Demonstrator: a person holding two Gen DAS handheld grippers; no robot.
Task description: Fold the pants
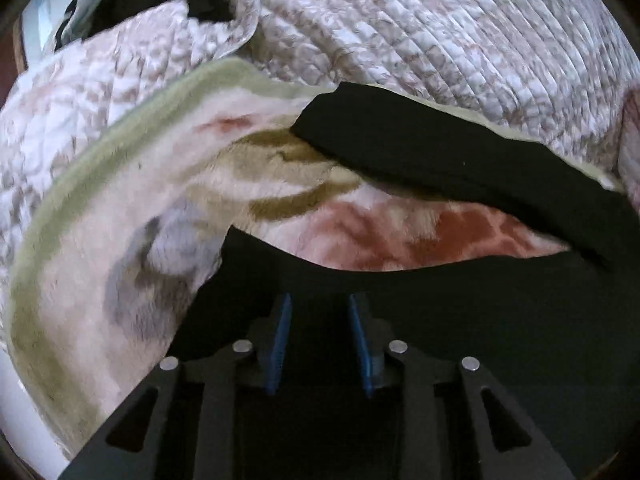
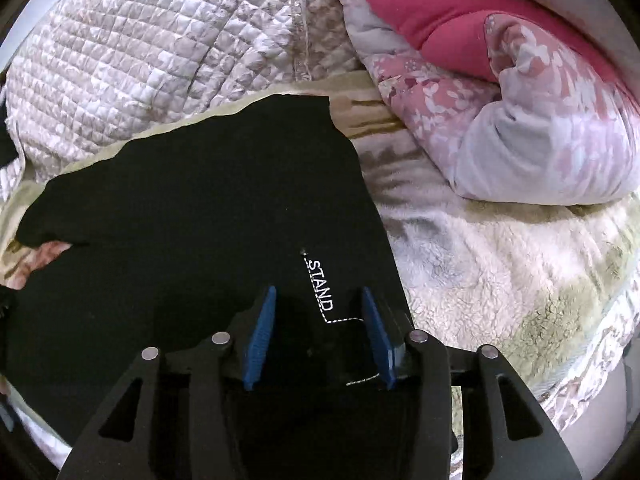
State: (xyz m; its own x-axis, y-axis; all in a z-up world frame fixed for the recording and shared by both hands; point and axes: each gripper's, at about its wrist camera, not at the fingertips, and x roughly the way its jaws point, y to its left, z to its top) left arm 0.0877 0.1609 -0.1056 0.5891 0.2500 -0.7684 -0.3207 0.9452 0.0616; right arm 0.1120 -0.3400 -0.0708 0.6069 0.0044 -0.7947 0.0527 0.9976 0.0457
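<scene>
Quilted bedding (image 1: 460,28) in pale pink and white covers the far part of the bed, with a fleecy floral blanket (image 1: 120,208) spread nearer and a rolled pink comforter (image 2: 520,100) at the far right. Black pants (image 2: 192,208) lie flat on the blanket, one leg (image 1: 440,160) angled away across it; white stitched lettering (image 2: 320,286) reads STAND. Both the left gripper (image 1: 320,308) and right gripper (image 2: 318,300) hover just above the dark cloth, blue pads (image 2: 262,336) parted, with nothing gripped between them.
</scene>
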